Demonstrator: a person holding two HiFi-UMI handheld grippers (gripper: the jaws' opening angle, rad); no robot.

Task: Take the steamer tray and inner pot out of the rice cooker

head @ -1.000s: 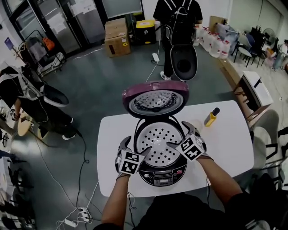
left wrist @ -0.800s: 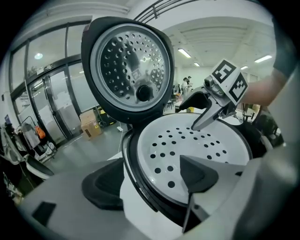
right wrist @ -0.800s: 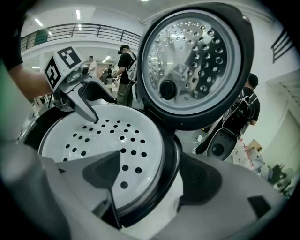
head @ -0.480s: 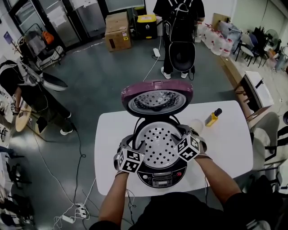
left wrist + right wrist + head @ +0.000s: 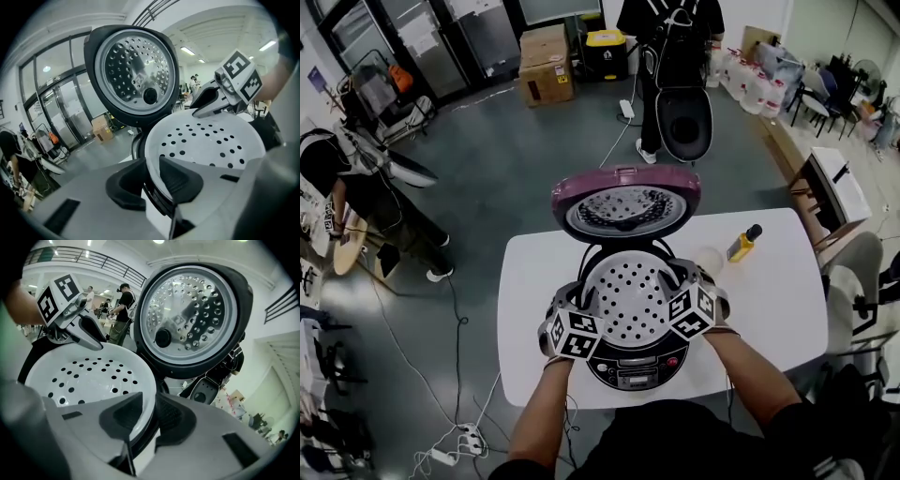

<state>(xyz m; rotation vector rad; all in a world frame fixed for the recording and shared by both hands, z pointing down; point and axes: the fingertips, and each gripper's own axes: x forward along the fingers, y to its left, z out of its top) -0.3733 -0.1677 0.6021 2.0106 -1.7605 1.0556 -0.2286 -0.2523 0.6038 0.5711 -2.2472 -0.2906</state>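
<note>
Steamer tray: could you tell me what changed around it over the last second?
The left gripper and right gripper have just been closing their jaws and clamp the steamer tray by its rim on opposite sides. The rice cooker, its open lid and the yellow bottle stayed put.

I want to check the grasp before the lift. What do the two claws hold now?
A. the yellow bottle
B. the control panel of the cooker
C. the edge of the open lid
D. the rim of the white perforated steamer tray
D: each gripper view shows the rim of the steamer tray pinched in the left claw and in the right claw, whose jaws have just been closing on it.
</note>
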